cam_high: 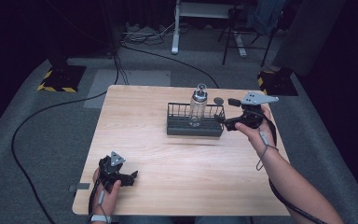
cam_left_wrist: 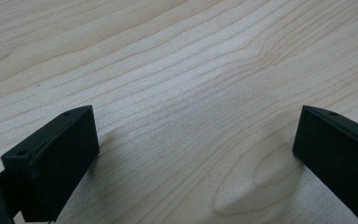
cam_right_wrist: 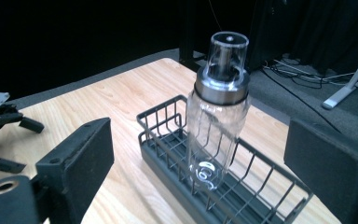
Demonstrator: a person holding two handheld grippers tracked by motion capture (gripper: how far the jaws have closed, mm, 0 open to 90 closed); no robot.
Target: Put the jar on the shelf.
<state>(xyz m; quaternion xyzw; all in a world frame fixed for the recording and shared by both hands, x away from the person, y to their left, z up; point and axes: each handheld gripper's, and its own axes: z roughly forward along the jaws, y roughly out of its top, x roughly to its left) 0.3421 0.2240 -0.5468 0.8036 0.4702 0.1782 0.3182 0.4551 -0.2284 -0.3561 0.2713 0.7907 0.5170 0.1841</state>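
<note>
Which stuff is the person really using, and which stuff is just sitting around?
Being used:
clear bottle, standing in the rack
wire rack
right claw, open beside the rack

Just sitting around:
small grey disc behind the rack
left claw, open, resting on the table

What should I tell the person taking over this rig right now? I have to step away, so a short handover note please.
Left gripper: open, empty, resting low over the near left of the table.
Right gripper: open, empty, held at the right end of the rack, jaws pointing toward it, touching nothing.
Things: a clear bottle with a metal collar and clear cap stands upright inside the dark wire rack, mid-table. A small dark disc lies on the table behind the rack.
Done: bottle sits in the rack.
Left: hard to say from here; probably the right gripper either goes for the bottle or backs away.
</note>
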